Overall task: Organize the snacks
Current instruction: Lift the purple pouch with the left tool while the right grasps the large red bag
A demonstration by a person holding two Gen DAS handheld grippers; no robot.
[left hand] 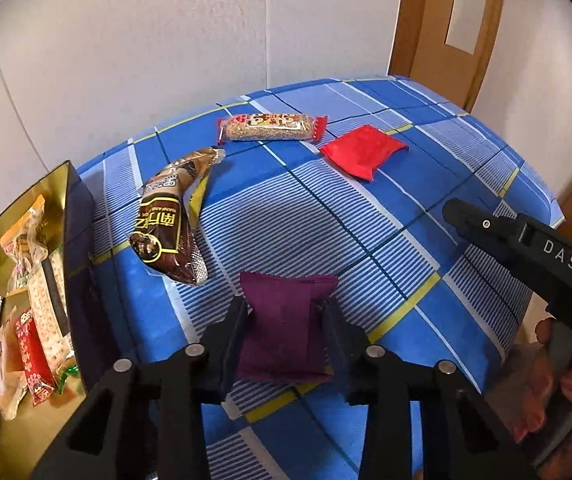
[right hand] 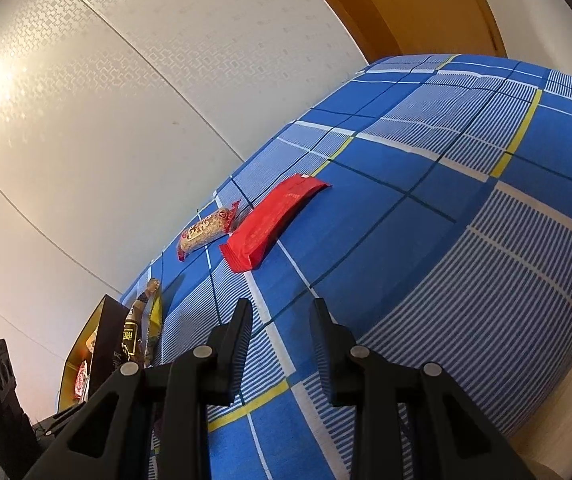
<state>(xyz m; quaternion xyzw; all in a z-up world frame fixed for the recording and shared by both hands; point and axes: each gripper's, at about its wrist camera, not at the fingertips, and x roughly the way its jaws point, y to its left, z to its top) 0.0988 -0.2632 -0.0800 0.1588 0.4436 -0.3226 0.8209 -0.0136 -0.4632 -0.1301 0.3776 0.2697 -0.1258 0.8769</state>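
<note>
Left gripper (left hand: 286, 312) fingers pinch the soft, light purple packet (left hand: 286, 336) across its middle, crushable if squeezed; right gripper (right hand: 282, 312) fingers stand slightly apart, empty.

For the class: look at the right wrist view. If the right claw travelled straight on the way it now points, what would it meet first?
Nothing lies between its fingers. The right claw points over the bare blue checked cloth; the first snack ahead looks like the red packet, though it would probably touch cloth first. Depth is hard to judge.

Matt purple packet (left hand: 286, 324) on woven checked cloth (left hand: 365, 208) (gold-lined box (left hand: 26, 200) gleams, brown wrapper (left hand: 166, 220) glossy).
</note>
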